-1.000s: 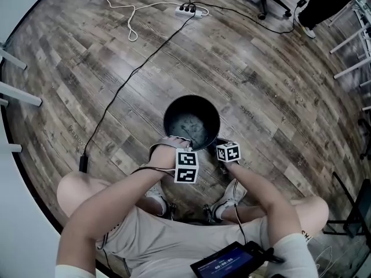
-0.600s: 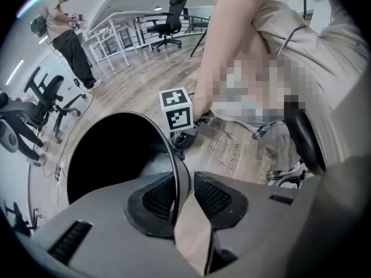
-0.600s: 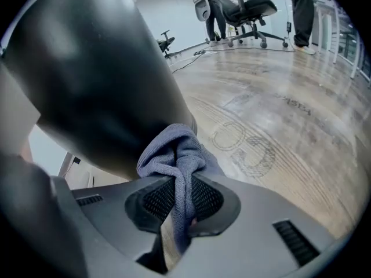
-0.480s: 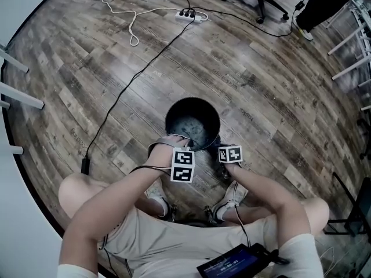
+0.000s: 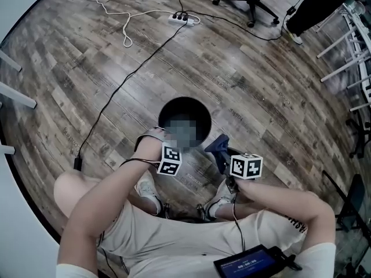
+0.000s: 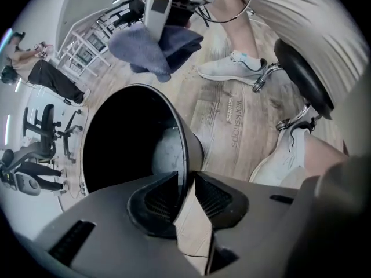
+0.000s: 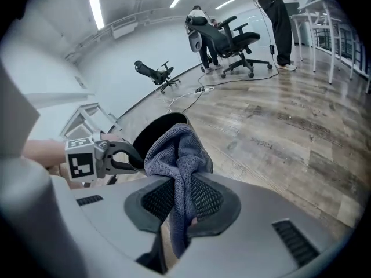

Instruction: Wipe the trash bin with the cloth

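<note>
Sitting low, a person has one dark-screened device (image 5: 252, 262) on the lap and two pale sneakers (image 5: 149, 191) planted on the wood-plank floor (image 5: 261, 86), just this side of the single trash bin (image 5: 184, 99)

Two grippers are at work. The left gripper (image 6: 185, 193) sits at the bin's near-left rim; its jaws are closing with the thin rim wall between them, and a sliver of floor shows in the gap beside the wall, so the pads are not clamped on it. The right gripper (image 7: 179, 204) hangs just to the right of the bin, jaws pinched tight on the one blue-grey cloth (image 7: 177, 149). The cloth bunches up above the pads and a tail of it hangs down between them. It is in the air near the rim, not inside the bin

The bin stands on the floor with its round mouth open. From the left gripper view its inside is a dark wall with a pale, scuffed bottom

Beyond it, one black cable (image 5: 116, 94) runs across the floor, passing left of the bin and apart from it, up to a white power strip (image 5: 178, 18). A white cord (image 5: 124, 25) loops off beside that. Farther back, the right gripper view shows two black office chairs (image 7: 223, 36), well apart, and white rack legs (image 5: 348, 51) line the far right
</note>
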A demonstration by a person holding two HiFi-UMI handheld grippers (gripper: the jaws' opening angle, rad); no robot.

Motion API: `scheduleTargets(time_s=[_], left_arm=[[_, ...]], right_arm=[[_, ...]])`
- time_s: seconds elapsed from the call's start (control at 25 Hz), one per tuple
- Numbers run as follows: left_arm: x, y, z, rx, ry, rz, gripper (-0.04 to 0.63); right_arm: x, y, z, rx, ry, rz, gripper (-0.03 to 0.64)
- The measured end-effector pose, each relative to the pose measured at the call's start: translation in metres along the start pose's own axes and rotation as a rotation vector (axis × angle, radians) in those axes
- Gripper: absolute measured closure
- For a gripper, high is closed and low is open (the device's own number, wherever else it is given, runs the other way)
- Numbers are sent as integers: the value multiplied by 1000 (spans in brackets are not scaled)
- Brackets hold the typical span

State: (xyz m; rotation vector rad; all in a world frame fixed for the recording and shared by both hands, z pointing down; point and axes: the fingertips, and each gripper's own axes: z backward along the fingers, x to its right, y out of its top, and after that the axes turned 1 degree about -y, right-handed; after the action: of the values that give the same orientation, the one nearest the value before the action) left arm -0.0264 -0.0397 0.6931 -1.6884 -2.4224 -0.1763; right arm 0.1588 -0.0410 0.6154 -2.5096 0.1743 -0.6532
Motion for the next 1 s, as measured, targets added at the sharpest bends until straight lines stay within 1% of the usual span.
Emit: scheduleTargets(time_s=[0.12,0.16,0.2,0.32,0.48,0.56,0.68,0.76,0.84,1.0], left_arm=[[-2,1,1,-14,-17,-9,506],[-1,2,1,-16,-22,-17,511],[-1,2,2,-16,-26,-22,514],[3,7,3,-6,-32,-32,520],[10,21,4,25,-34,-77,540],[12,26,5,42,-41,-80,548],[14,34,6,78,-71,-53,554],[13,39,7,96,-88,-36,558],[13,44,7,110,-97,-18,558],[12,50,7,120,-103,13,558]], right_arm=[[-14,4,5,10,-10,-55,563],[-19,3,2,10,-9,-55,563],[-21,2,-5,8,-10,-33,563],[-14,-3,-33,0,-27,80,563],[-2,1,-65,37,-35,215,563],[7,-1,-79,35,-51,253,563],[23,-12,-103,-2,-73,281,563],[37,-22,-122,-37,-87,260,563],[49,-34,-139,-56,-87,208,563],[68,-54,-167,-85,-49,91,563]])
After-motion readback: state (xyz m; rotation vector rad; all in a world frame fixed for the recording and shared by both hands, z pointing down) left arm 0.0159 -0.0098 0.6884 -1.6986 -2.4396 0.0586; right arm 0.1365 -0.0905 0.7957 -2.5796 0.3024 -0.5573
